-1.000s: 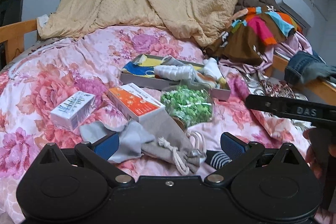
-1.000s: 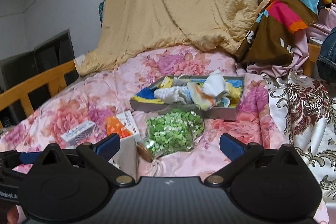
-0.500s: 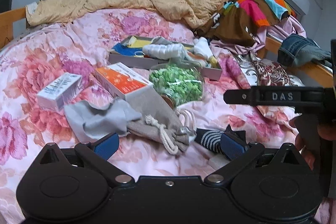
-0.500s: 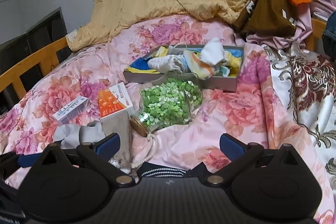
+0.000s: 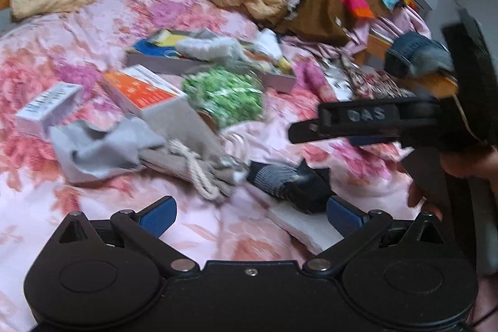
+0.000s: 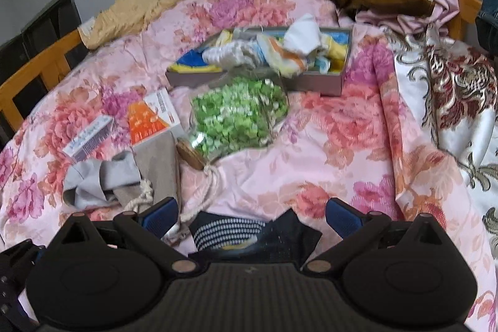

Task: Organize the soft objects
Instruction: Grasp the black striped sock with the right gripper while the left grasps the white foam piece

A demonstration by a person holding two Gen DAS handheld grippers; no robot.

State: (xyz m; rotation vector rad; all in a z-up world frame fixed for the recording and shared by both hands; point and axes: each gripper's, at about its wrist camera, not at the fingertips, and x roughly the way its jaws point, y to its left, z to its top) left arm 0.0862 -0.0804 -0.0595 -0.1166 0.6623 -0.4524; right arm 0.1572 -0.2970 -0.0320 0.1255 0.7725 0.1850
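Observation:
A dark striped sock (image 5: 286,181) (image 6: 246,234) lies on the floral bedspread, just ahead of my open, empty right gripper (image 6: 252,213). A grey cloth (image 5: 99,145) (image 6: 99,179) and a beige drawstring bag (image 5: 190,151) (image 6: 158,167) lie to its left. My left gripper (image 5: 249,215) is open and empty above the bedspread near them. A grey tray (image 5: 280,80) (image 6: 320,86) farther back holds several folded socks and cloths. The right gripper's side also shows in the left wrist view (image 5: 367,120).
A jar of green pieces (image 6: 236,117) lies on its side before the tray. An orange box (image 6: 149,117) and a white box (image 6: 88,139) lie at the left. A white flat thing (image 5: 305,229) lies under the sock. Blankets and clothes are piled behind and at the right.
Both grippers have lifted and tilted down toward the bedspread. The striped sock has come into view of both cameras, now just ahead of the right gripper.

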